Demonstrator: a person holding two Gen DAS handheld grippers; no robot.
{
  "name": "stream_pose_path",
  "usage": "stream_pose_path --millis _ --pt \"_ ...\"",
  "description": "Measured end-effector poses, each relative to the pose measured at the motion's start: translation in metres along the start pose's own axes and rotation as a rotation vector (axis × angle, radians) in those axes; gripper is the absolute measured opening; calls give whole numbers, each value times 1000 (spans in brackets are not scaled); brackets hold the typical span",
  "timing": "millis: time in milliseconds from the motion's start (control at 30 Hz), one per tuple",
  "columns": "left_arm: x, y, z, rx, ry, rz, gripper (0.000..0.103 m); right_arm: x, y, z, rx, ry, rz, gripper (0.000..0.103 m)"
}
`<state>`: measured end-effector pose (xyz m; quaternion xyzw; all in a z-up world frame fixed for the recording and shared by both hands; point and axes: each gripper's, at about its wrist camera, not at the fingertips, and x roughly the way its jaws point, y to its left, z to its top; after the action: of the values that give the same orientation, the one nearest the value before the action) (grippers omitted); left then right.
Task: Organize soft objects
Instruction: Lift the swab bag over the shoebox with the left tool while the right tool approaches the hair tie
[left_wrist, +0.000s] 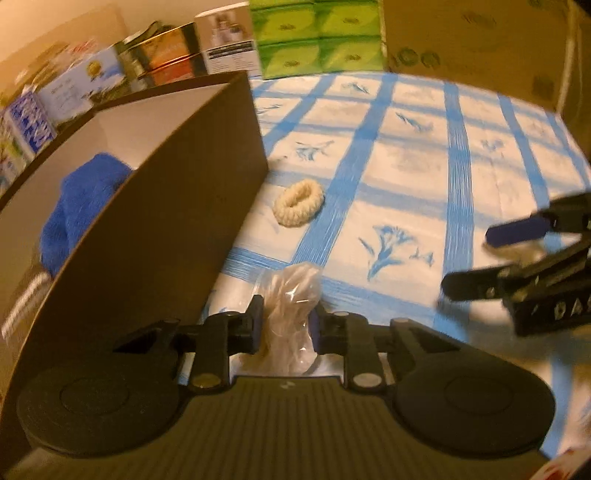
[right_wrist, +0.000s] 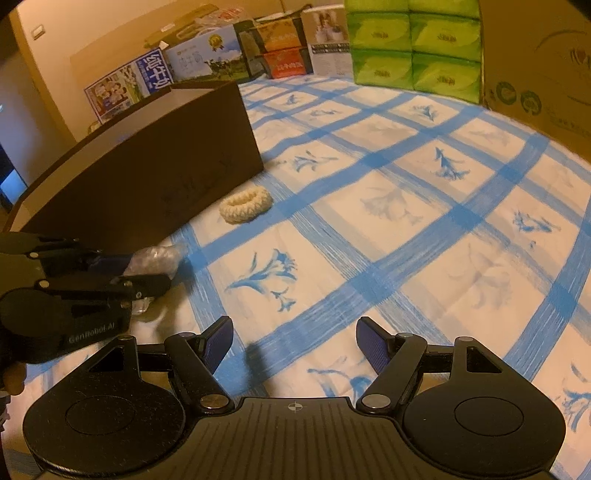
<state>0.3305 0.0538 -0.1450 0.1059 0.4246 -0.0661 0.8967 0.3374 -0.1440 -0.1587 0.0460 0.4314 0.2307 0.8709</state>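
The left gripper (left_wrist: 286, 325) pinches a small bundle wrapped in clear plastic (left_wrist: 291, 306), just beside the near end of the dark brown box (left_wrist: 177, 221). Both pads press on the wrap, but the content is only a pale, crumpled mass and I cannot tell what it is. The lower end of the bundle is hidden behind the gripper body. In the right wrist view the same bundle (right_wrist: 159, 258) is mostly covered by the left gripper's fingers.

The cream knitted ring (left_wrist: 299, 202) lies flat on the blue checked cloth (left_wrist: 406, 177), near the box's far corner and apart from its wall. Inside the box a blue towel (left_wrist: 85, 206) lies against the wall; its lower part is hidden behind the front wall, and this side of the picture is blurred.

The right gripper (right_wrist: 295, 347) hangs over the cloth, well apart from the box, with the jaws spread and nothing between them. Behind the box stand cartons and green tissue packs (right_wrist: 413, 48), cut off at the top edge.
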Motion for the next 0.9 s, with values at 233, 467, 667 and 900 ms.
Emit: stream_pose_path --millis 233,467,667,900 --pt "-36 16 -1 -181 -32 -20 20 -10 12 7 -38 -40 26 73" --pt "-86 43 6 -347 -105 -36 20 -19 29 21 -88 -77 64 73" --pt "-125 77 15 -460 -185 -18 20 -21 46 42 -149 -120 93 73" --pt "-145 118 26 -504 -249 67 20 -7 59 69 -196 -140 98 73"
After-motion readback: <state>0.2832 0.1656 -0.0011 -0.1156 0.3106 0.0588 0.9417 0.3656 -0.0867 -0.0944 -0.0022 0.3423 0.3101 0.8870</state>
